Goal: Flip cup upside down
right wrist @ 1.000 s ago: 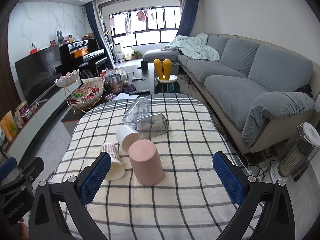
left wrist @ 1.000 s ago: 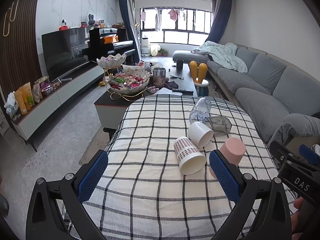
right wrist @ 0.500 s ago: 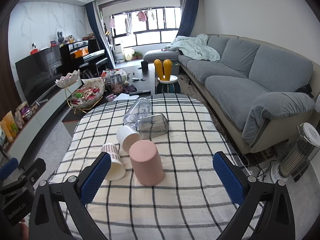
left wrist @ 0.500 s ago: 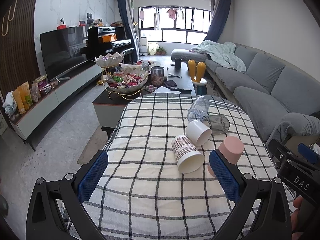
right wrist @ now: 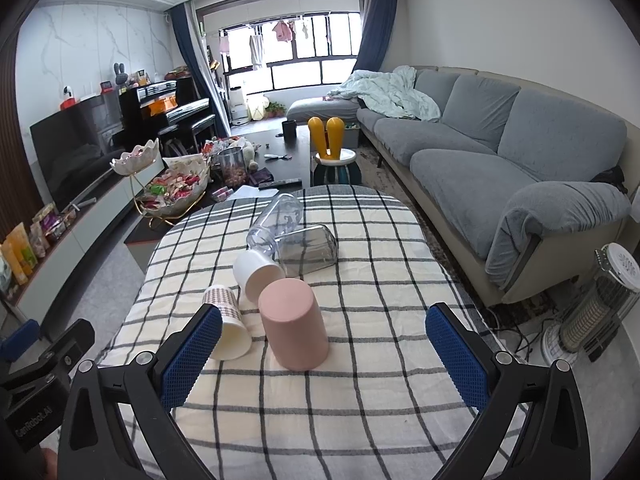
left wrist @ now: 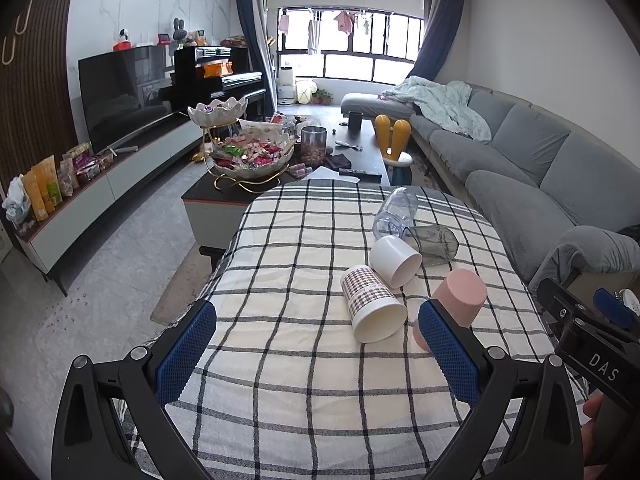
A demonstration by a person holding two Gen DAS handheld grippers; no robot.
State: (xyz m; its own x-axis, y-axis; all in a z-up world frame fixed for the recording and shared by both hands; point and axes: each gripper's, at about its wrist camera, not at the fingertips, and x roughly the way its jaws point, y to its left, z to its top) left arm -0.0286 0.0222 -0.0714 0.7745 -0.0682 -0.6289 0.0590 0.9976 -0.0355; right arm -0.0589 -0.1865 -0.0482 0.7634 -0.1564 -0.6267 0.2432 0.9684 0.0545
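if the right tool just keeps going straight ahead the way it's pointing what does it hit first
Most likely the pink cup, standing mouth-down on the checked tablecloth, slightly left of centre between the open right tool pads. Depth is unclear, so it might pass just above.

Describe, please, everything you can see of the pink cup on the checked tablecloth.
The pink cup is plain, matte and smooth, plastic by its look, and tapers slightly. It stands upside down on the checked tablecloth, closed base up and mouth down, at the near end of the row of cups. Whether it touches the white cup behind it is unclear. Neither tool holds it; both are open.
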